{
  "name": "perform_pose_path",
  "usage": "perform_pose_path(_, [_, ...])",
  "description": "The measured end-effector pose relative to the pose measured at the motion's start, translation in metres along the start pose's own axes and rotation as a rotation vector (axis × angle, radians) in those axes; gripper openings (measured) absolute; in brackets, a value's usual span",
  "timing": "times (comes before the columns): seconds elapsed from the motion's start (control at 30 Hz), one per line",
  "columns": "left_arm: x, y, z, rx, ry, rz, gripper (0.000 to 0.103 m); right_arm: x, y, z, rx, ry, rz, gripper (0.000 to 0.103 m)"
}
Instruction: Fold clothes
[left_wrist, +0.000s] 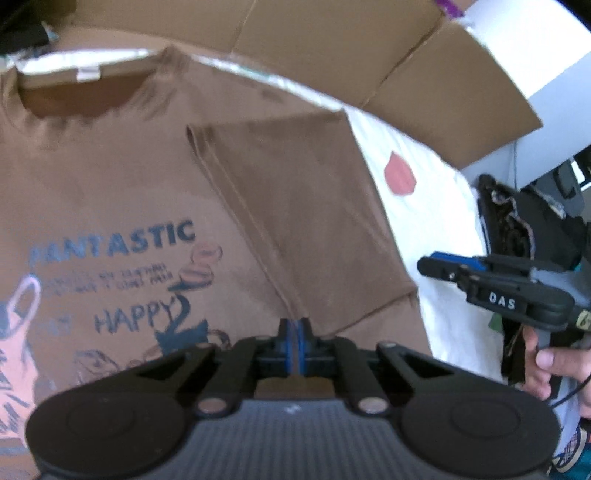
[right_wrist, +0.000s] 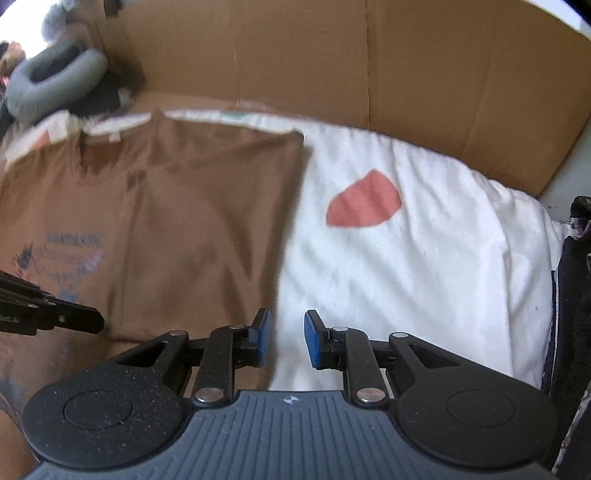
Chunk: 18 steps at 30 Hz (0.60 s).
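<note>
Brown T-shirt (left_wrist: 122, 177), lying print-up on the white bedsheet (right_wrist: 424, 258) with one sleeve folded inward, is being approached by the closed, seemingly empty left gripper (left_wrist: 295, 332) and open right gripper (right_wrist: 287, 339), so the fold risks being dragged askew.

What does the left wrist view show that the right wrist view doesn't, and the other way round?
Left wrist only: readable "FANTASTIC" print, a hand holding the right gripper, the shut left gripper. Right wrist only: a grey neck pillow, the right gripper's open jaws with nothing between them. Both: brown T-shirt, white sheet with a pink patch, cardboard.
</note>
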<state>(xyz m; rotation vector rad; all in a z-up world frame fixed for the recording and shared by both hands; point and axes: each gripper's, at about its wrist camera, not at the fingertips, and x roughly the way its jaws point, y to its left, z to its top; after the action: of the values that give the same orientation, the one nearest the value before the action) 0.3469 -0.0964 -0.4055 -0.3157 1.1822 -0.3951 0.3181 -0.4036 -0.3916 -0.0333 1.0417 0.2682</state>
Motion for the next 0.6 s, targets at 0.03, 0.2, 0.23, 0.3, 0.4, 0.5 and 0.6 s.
perform_pose_path(0.03, [-0.004, 0.001, 0.002, -0.003, -0.016, -0.008, 0.003, -0.002, 0.002, 0.001, 0.002, -0.009, 0.009, 0.026])
perform_pose_path(0.2, [-0.004, -0.01, 0.006, 0.031, -0.06, -0.051, 0.003, -0.003, 0.017, 0.002, 0.006, -0.024, 0.039, 0.026])
perform_pose_path(0.23, [-0.002, -0.013, 0.007, 0.034, -0.061, -0.058, 0.003, -0.001, 0.02, 0.0, 0.007, -0.018, 0.043, 0.026])
perform_pose_path(0.3, [0.006, -0.017, 0.006, 0.034, -0.053, -0.075, 0.003, 0.003, 0.025, -0.004, 0.005, -0.004, 0.047, 0.026])
perform_pose_path(0.4, [0.022, -0.022, 0.003, 0.052, -0.02, -0.062, 0.005, 0.009, 0.028, -0.014, -0.006, 0.021, 0.027, 0.025])
perform_pose_path(0.5, [0.031, -0.024, -0.002, 0.065, 0.006, -0.033, 0.008, 0.012, 0.027, -0.022, -0.003, 0.033, 0.023, 0.024])
perform_pose_path(0.6, [0.027, -0.027, -0.002, 0.082, 0.014, -0.019, 0.014, 0.009, 0.025, -0.025, 0.012, 0.042, 0.026, 0.024])
